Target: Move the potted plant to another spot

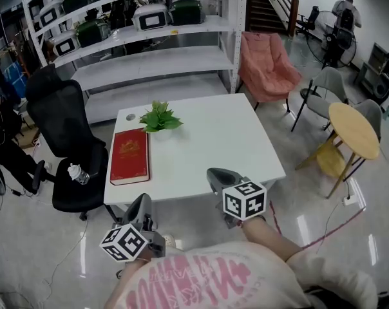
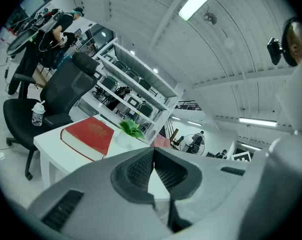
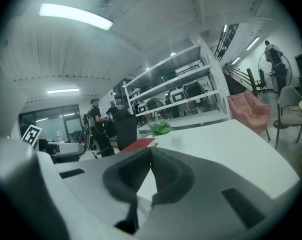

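Observation:
A small green potted plant [image 1: 160, 117] in a white pot stands near the far left part of the white table [image 1: 227, 140]. It also shows in the left gripper view as the potted plant [image 2: 130, 130] and in the right gripper view as the potted plant [image 3: 161, 128]. My left gripper [image 1: 142, 204] is held below the table's near edge, jaws shut with nothing between them [image 2: 153, 154]. My right gripper [image 1: 218, 176] hovers at the near edge, also shut and empty [image 3: 150, 153]. Both are well short of the plant.
A red book [image 1: 129, 155] lies on the table left of the plant. A black office chair [image 1: 69, 153] with a plastic bottle [image 1: 77, 173] on its seat stands at the left. Shelving [image 1: 143, 37], a pink armchair [image 1: 267, 66] and a round wooden table [image 1: 354, 129] surround the table.

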`<state>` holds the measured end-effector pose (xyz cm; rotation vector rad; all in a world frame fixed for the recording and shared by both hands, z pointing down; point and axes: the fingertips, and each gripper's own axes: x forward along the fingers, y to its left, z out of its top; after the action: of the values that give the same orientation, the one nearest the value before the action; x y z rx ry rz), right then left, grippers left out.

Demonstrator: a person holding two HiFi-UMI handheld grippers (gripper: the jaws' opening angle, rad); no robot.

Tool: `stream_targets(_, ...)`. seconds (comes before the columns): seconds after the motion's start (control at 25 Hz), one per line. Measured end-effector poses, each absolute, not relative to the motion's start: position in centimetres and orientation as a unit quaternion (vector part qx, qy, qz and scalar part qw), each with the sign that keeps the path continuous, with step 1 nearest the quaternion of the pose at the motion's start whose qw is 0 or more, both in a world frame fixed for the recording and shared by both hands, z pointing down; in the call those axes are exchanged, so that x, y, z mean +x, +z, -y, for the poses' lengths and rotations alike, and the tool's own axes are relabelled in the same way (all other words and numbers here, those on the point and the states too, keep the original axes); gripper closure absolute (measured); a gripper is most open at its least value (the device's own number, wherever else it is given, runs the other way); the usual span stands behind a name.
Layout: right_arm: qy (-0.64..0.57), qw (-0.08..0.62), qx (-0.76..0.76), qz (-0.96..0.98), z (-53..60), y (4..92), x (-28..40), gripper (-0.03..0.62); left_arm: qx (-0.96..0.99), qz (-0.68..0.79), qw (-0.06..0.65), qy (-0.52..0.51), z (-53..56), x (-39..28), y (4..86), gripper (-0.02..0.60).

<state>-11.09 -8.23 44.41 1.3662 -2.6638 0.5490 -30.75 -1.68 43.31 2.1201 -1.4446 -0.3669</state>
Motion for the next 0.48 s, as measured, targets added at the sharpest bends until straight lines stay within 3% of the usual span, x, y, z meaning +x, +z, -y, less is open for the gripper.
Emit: stream_targets(0.48, 0.168, 0.051, 0.453, 0.874, 9.9, 43.5, -11.6, 0.586, 0.79, 0.538, 0.258, -0.142, 2.8, -31.5, 42.3, 0.577)
